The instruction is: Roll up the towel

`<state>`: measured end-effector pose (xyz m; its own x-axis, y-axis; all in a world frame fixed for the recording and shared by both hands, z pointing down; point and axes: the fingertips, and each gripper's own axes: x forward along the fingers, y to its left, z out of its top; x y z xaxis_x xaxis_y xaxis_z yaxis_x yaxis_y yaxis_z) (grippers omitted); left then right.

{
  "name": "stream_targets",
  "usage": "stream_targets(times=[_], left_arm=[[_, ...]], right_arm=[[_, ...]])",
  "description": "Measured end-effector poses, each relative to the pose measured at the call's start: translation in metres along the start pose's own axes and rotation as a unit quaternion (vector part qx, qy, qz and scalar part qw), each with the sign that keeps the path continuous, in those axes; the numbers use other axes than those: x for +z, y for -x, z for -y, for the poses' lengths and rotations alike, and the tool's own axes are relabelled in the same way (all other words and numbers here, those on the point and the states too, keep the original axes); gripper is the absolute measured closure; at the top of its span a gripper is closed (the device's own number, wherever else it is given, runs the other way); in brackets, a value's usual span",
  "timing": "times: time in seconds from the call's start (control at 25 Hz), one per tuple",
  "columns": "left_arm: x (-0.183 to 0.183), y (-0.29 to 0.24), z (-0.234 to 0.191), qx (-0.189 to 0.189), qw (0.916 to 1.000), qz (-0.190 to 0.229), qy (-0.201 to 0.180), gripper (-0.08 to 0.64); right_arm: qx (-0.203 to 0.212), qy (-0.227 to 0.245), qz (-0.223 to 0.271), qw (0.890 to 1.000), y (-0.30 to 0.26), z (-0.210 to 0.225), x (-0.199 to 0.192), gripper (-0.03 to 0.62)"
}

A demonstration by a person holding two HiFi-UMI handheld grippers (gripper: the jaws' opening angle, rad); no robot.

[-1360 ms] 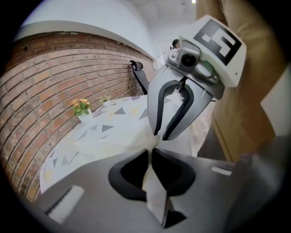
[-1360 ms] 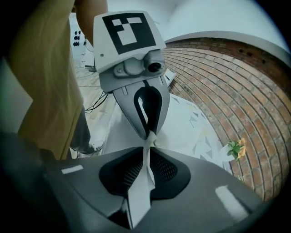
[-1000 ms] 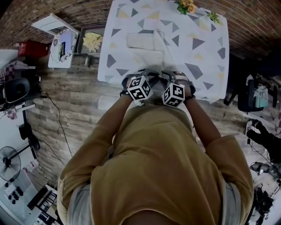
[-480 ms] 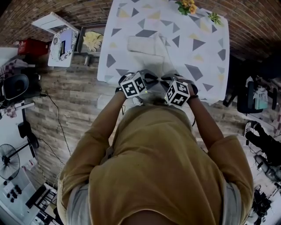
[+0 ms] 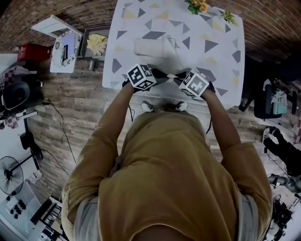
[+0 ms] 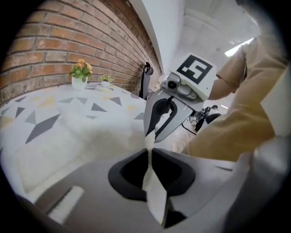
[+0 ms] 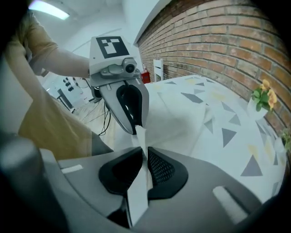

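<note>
Towel (image 5: 155, 47), white, spread on the table (image 5: 221, 33) at 12 o'clock from the person (image 5: 174, 179); its far part lies flat with a folded band across it, and its near edge is gathered at 6 o'clock of the cloth between two claws.

Left claw (image 5: 163, 75) closed on that edge; in the left gripper view a thin fold of towel (image 6: 153, 191) runs between the dark pads (image 6: 127, 170), pressed from both sides.

Right claw (image 5: 178, 78) likewise closed on the towel; in the right gripper view a white strip (image 7: 136, 195) is clamped between its pads (image 7: 161, 170).

The two claws face each other, tips nearly touching, left at 9 o'clock and right at 3 o'clock of the pinched spot; a short span of towel bridges them.

Table covered by a pale cloth with grey and yellow triangles; flowers (image 5: 197, 5) in a small pot at its far edge, about 1 o'clock from the towel.

Tray (image 5: 85, 44) with yellow contents beside the table at 9 o'clock.
</note>
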<state>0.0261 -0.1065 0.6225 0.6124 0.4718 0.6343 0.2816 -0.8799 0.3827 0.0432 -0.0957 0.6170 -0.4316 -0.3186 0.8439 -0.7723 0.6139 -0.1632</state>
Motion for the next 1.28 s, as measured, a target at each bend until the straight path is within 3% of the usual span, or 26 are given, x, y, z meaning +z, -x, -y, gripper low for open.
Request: stream_targets(times=[0.28, 0.52, 0.76, 1.04, 1.28], left_arm=[[-0.005, -0.009, -0.002, -0.065, 0.994, 0.02, 0.085, 0.469], [-0.004, -0.013, -0.011, -0.073, 0.9931, 0.007, 0.092, 0.469], [-0.005, -0.018, -0.019, -0.052, 0.9948, -0.003, 0.088, 0.468], [-0.01, -0.018, -0.022, 0.012, 0.9987, -0.009, 0.049, 0.466], [-0.013, -0.019, -0.02, 0.015, 0.9987, -0.018, 0.046, 0.468]], right_arm=[[0.054, -0.103, 0.018, 0.993, -0.009, -0.003, -0.011, 0.552], [0.02, -0.138, 0.022, 0.99, -0.012, 0.016, -0.017, 0.552], [-0.029, -0.095, -0.001, 0.995, -0.017, 0.026, -0.02, 0.552], [-0.046, -0.076, 0.002, 0.996, -0.016, 0.023, -0.021, 0.549], [-0.063, -0.075, 0.034, 0.995, 0.008, 0.021, -0.012, 0.526]])
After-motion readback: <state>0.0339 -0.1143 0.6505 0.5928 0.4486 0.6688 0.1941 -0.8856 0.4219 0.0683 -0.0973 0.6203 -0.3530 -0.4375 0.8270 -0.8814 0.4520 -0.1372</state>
